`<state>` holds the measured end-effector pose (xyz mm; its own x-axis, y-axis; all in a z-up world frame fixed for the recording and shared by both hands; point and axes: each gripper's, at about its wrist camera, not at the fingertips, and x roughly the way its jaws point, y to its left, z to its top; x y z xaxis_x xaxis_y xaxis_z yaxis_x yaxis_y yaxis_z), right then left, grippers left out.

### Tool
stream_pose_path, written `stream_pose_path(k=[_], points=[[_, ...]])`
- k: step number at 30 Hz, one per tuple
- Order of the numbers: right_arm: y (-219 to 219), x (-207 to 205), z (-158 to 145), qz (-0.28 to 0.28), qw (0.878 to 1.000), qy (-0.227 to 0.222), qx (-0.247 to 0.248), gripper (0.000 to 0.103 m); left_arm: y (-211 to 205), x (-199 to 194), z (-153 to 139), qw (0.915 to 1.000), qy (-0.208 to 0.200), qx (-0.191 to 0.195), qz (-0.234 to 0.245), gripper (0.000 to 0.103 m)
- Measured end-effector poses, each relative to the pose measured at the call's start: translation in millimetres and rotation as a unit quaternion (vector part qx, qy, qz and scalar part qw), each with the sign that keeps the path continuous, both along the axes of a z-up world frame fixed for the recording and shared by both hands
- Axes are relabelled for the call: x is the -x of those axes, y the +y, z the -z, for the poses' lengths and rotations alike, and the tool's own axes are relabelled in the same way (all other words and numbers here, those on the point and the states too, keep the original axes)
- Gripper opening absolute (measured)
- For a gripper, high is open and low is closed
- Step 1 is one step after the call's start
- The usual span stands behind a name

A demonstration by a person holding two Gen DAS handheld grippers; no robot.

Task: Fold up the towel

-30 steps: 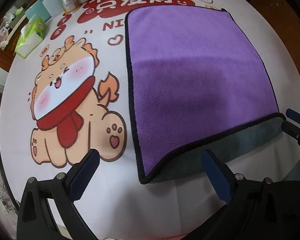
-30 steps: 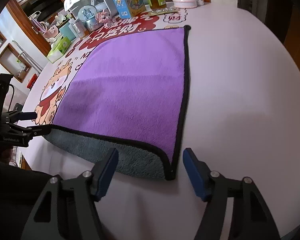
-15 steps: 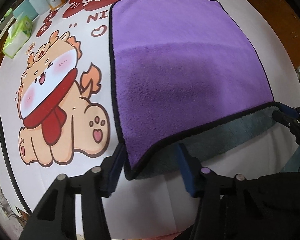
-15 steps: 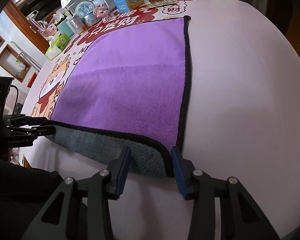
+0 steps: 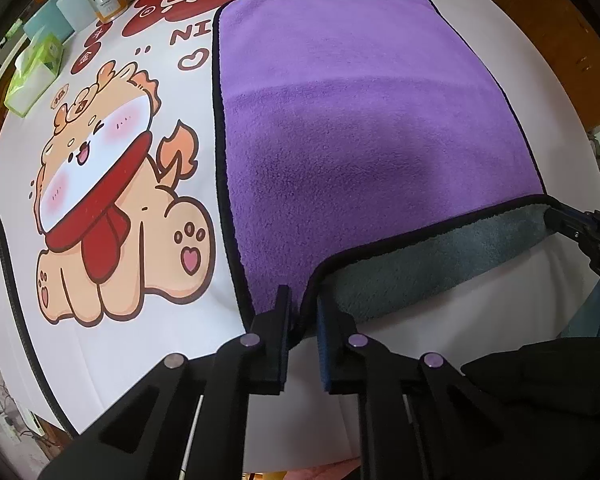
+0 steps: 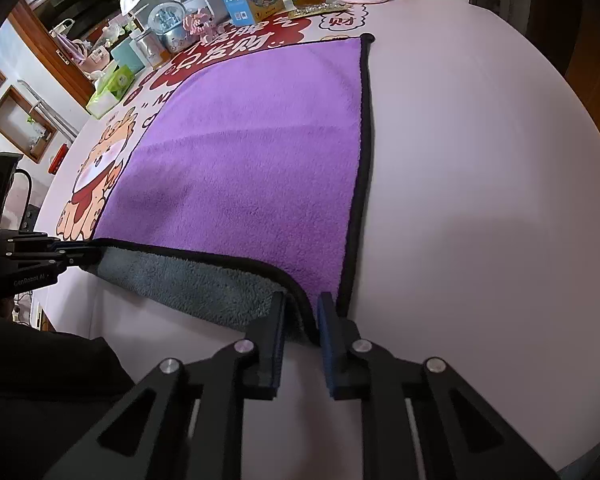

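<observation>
Left wrist view shows the left hand-held gripper [image 5: 302,312], spread wide a second ago, now pinching the near left corner of the purple towel [image 5: 364,128], which lies flat on the worktop [image 5: 112,344] with its near hem turned up to show the grey underside. Right wrist view has the right hand-held gripper [image 6: 300,316] likewise drawn in, from open, onto the near right corner. With both corners held, the towel looks ready to be lifted and carried toward the far edge for the first fold.
</observation>
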<state>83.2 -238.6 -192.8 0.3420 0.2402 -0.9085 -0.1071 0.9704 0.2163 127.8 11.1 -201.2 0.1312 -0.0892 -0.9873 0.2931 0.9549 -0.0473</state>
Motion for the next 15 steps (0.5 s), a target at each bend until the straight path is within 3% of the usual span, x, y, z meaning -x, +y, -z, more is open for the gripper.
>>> stream_pose_path(k=[7, 15], points=[[-0.6, 2.0, -4.1, 0.0, 1.0, -0.009, 0.0, 0.006, 11.6, 5.6, -0.8, 0.9999, 0.0, 0.011, -0.007, 0.006], [0.7, 3.0, -8.1, -0.002, 1.0, -0.02, 0.002, 0.005, 22.5, 5.0, -4.9, 0.9999, -0.006, 0.01, -0.003, 0.005]])
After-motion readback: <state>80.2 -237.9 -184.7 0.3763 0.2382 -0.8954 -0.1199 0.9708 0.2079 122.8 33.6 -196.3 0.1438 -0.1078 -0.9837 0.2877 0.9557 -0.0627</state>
